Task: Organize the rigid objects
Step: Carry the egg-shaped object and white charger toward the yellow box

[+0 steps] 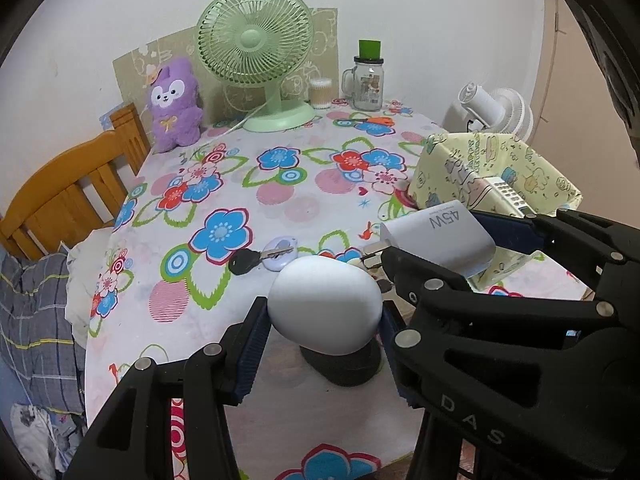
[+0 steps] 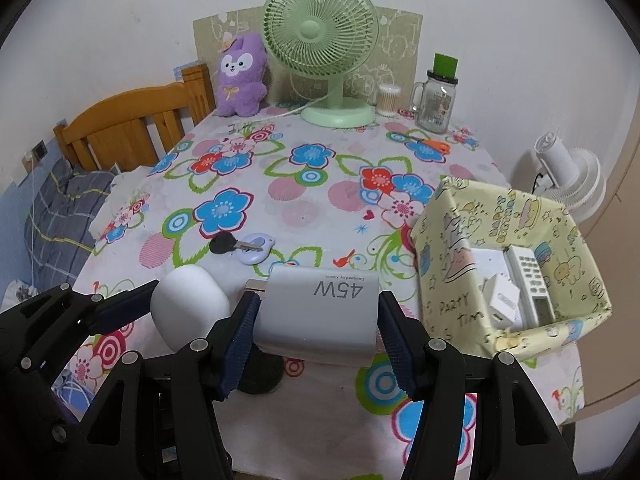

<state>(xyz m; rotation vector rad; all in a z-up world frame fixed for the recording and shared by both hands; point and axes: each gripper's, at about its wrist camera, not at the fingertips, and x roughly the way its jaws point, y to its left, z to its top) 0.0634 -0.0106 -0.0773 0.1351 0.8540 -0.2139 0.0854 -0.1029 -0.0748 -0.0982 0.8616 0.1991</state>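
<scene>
My left gripper (image 1: pixel 322 316) is shut on a smooth white egg-shaped case (image 1: pixel 325 305), held above the table's near edge; the same case (image 2: pixel 188 302) shows at the left of the right wrist view. My right gripper (image 2: pixel 316 316) is shut on a white 45W charger (image 2: pixel 320 312), prongs pointing left; that charger (image 1: pixel 440 236) shows at the right in the left wrist view. A yellow patterned fabric box (image 2: pixel 568 220) stands at the right and holds a white remote (image 2: pixel 530 280) and a small white plug (image 2: pixel 500 300). A black-headed key with a pale lilac tag (image 2: pixel 244 246) lies on the tablecloth.
Along the back wall stand a purple plush (image 2: pixel 240 78), a green desk fan (image 2: pixel 324 40), a cotton swab tub (image 2: pixel 389 98) and a glass jar with a green lid (image 2: pixel 438 96). Orange scissors (image 2: pixel 434 145) lie near them. A wooden headboard (image 2: pixel 132 120) is left, a white fan (image 2: pixel 568 176) right.
</scene>
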